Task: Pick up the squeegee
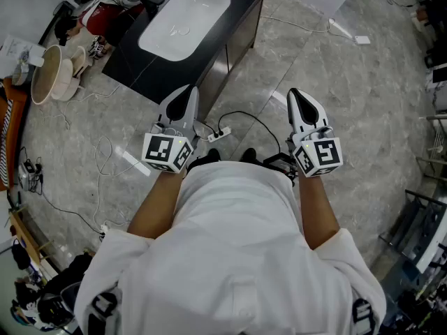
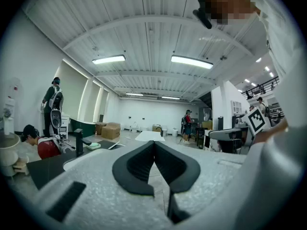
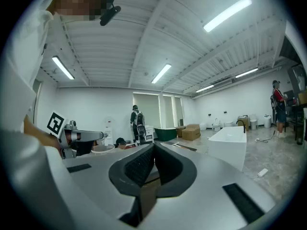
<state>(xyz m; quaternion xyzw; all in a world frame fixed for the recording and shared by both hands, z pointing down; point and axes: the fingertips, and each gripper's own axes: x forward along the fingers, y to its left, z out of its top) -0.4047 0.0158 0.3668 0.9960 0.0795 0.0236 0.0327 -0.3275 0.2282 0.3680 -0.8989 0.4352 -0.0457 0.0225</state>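
While our grey left gripper (image 1: 188, 93) and right gripper (image 1: 296, 95) point level, jaws pressed together on nothing, we cannot pick out the squeegee. Should it lie on the black counter (image 1: 136, 65) by the white oval basin (image 1: 185, 19), the left gripper is nearer. We cannot tell its long axis.

White basin (image 1: 185, 19) sits in black counter (image 1: 136, 58) (power strip (image 1: 218, 135) nearby).
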